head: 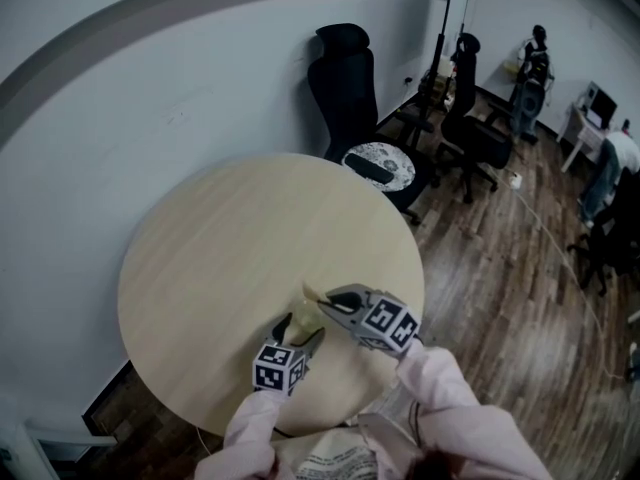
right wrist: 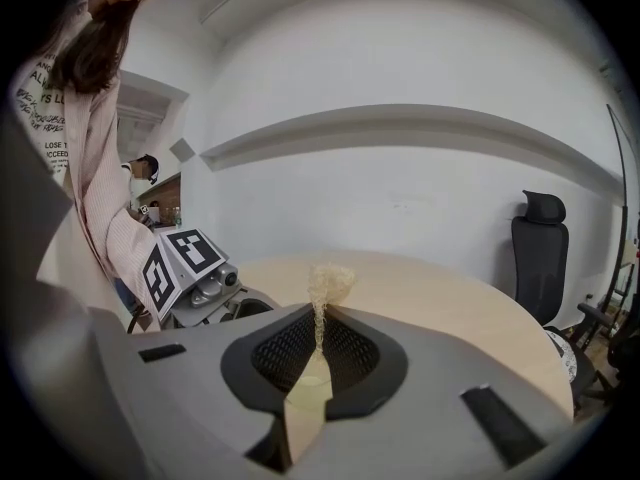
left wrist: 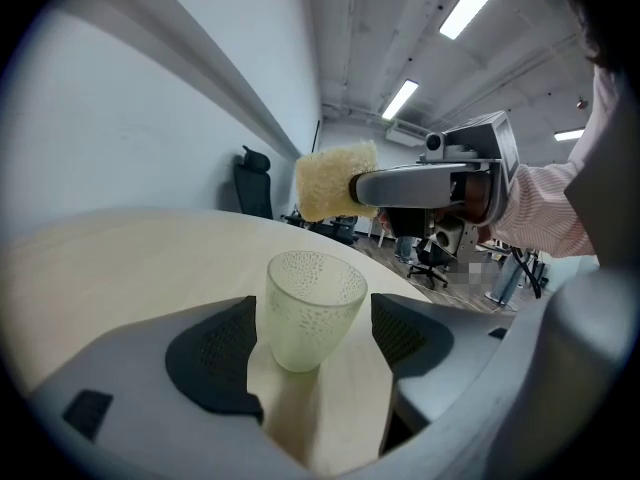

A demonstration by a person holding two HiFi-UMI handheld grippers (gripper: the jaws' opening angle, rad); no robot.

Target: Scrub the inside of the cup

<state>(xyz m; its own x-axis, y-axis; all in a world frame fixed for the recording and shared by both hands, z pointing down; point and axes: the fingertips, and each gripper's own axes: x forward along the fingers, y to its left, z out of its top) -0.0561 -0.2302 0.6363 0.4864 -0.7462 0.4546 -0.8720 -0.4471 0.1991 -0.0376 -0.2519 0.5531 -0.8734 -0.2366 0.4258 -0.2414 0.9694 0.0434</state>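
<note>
Cup point(left wrist: 310, 298): dimpled, translucent, likely light and slick. It stands upright on the tabletop point(left wrist: 130, 258) between the spread jaws of the left tool point(left wrist: 312, 328), untouched. Grip mid-wall, gently. Right tool point(right wrist: 318, 343): pinching a soft sponge point(right wrist: 330, 280).

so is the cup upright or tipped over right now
Upright: the translucent pale green dimpled cup stands on its narrow base on the round light wooden table, its open mouth facing up.

Pink sleeves point(head: 455, 398), grey marker-cubed grippers point(head: 300, 326) point(head: 325, 303)
</note>
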